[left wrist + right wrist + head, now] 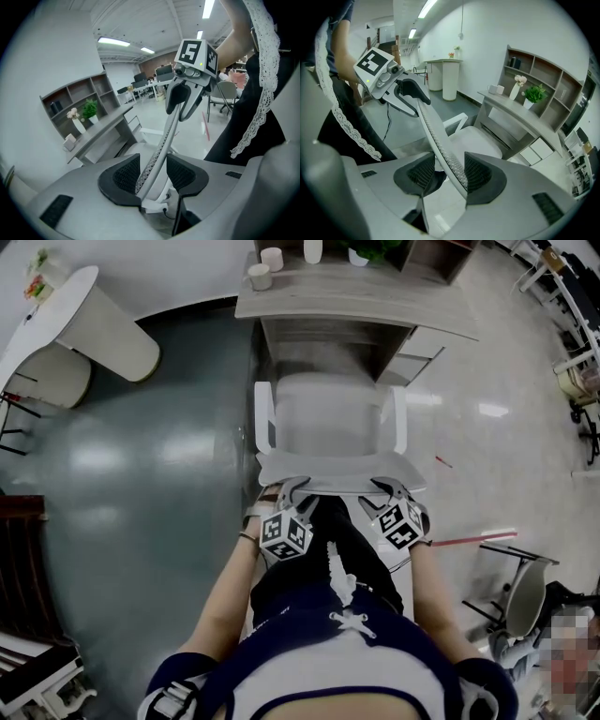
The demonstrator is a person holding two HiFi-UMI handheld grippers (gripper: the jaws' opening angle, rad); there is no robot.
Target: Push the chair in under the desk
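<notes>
Far left there's a white round table (56, 310), nothing to do with me. Then my left gripper (294, 489) sits on the top edge of the chair's backrest (337, 480), near its left corner. Its jaws are apart and straddle that edge. From the left gripper view the mesh rim runs up between the pads: it leans on the left pad (123, 174) and there's a visible gap to the other one, so no real squeeze.

In the middle is the chair (328, 423) itself, white, facing the desk (347, 304). The front of the seat is right at the desk's opening, the rest of the seat and both armrests (265, 413) are out on my side. Two cups (261, 276) stand on the desk's left end.

My right gripper (384, 487) is on the same top edge near the right corner, same deal: jaws apart around the rim, which rests against the right pad (480, 174) with space on the other side.

Further right, a red stick (473, 539) lies on the floor beside a grey folding chair (523, 596).
</notes>
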